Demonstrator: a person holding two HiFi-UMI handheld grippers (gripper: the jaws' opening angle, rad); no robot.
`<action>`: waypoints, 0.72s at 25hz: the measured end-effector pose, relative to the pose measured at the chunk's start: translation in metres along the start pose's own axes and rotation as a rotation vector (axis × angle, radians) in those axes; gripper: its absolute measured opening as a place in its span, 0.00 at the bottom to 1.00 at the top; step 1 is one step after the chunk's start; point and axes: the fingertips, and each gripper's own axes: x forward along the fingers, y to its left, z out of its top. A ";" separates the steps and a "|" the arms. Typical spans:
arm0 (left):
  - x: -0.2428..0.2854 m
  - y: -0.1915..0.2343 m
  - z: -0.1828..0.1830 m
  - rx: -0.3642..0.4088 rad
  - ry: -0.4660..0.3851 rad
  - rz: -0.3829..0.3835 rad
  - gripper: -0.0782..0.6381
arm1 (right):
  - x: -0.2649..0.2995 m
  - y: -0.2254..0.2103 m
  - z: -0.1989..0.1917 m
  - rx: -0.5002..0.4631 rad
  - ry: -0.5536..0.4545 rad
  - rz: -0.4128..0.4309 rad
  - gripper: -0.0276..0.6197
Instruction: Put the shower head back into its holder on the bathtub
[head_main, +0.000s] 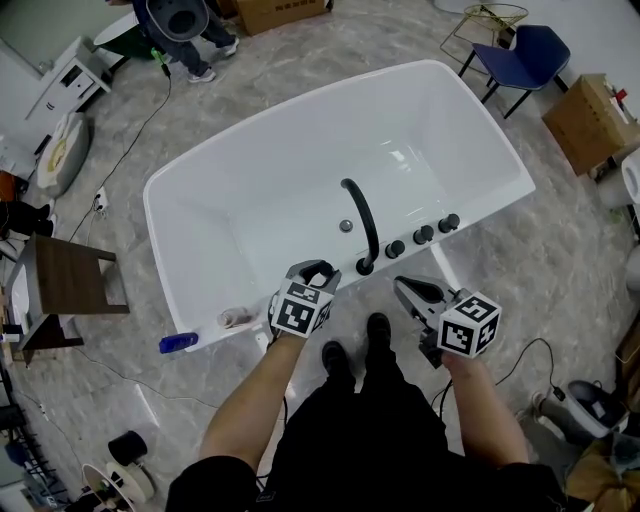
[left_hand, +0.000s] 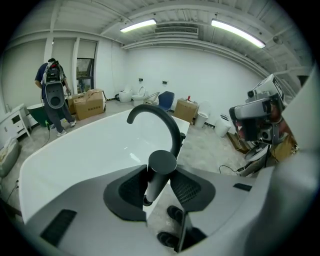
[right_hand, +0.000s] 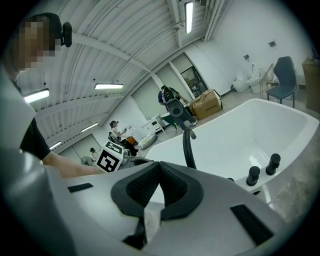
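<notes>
The left gripper (left_hand: 159, 172) has its pads clamped on the pale handle of the shower head (left_hand: 154, 186) — the black disc stands above them, in front of the arched faucet (left_hand: 159, 117) on the bathtub (head_main: 330, 92) rim. In the head view the shower head is barely told from the dark jaws. The right gripper (right_hand: 160, 167) has its jaws pressed together, empty. A drain fitting (head_main: 346, 226) sits on the tub floor. The holder — I cannot pick it out.

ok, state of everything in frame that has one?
shower head: held in the left gripper, not docked.
left gripper: fingers shut on the shower head.
right gripper: fingers together, empty.
bathtub: no water visible.
spout: no water running.
</notes>
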 end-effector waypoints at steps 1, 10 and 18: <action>0.002 0.002 -0.004 -0.004 0.008 0.001 0.32 | 0.000 0.000 -0.002 0.001 0.004 -0.001 0.07; 0.021 0.011 -0.020 -0.016 0.064 -0.007 0.32 | -0.002 -0.006 -0.003 0.009 0.024 -0.023 0.07; 0.041 0.012 -0.033 -0.018 0.122 -0.012 0.32 | 0.000 -0.014 -0.001 0.018 0.034 -0.022 0.07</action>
